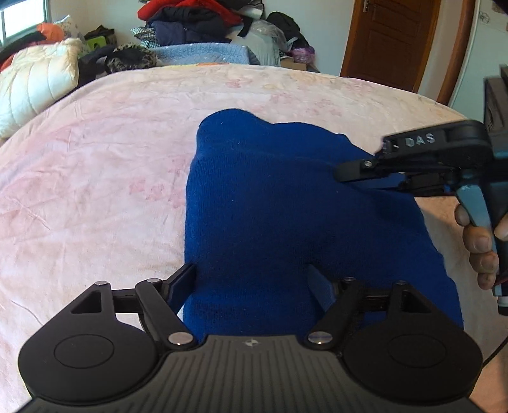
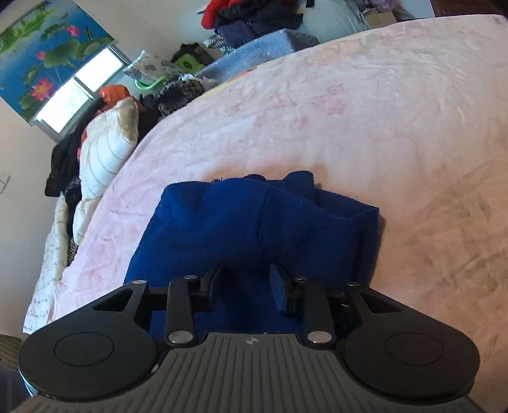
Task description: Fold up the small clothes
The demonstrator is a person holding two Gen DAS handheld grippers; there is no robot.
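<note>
You had the blue garment (image 1: 285,206) lying on the pink bedspread (image 1: 111,159), toward its near edge, already doubled into a rough oblong with a rounded hump at the far end. It looked like a fleecy knit: soft, limp and light, with a napped surface that should grip the pads well instead of sliding. Being thick where the layers stacked, it would likely spring open unless you pressed each crease down. The best hold seemed to be an edge or corner, pinching through all layers at once, not the bulging middle.

Your left gripper (image 1: 254,286) was spread wide, its fingers straddling the near end of the cloth with nothing pinched between them. Your right gripper (image 2: 244,286) was also open over the garment's right side, and in the right wrist view the loose top layer (image 2: 270,216) sagged in front of it in soft folds. Whether either finger actually touched the fabric, I cannot tell.

The bedspread was plush, faintly flowered and wrinkled, so it may drag on the cloth. A heap of clothes (image 1: 190,22) sat well beyond the bed, and a quilted cream pillow (image 1: 35,82) lay at its far left.
</note>
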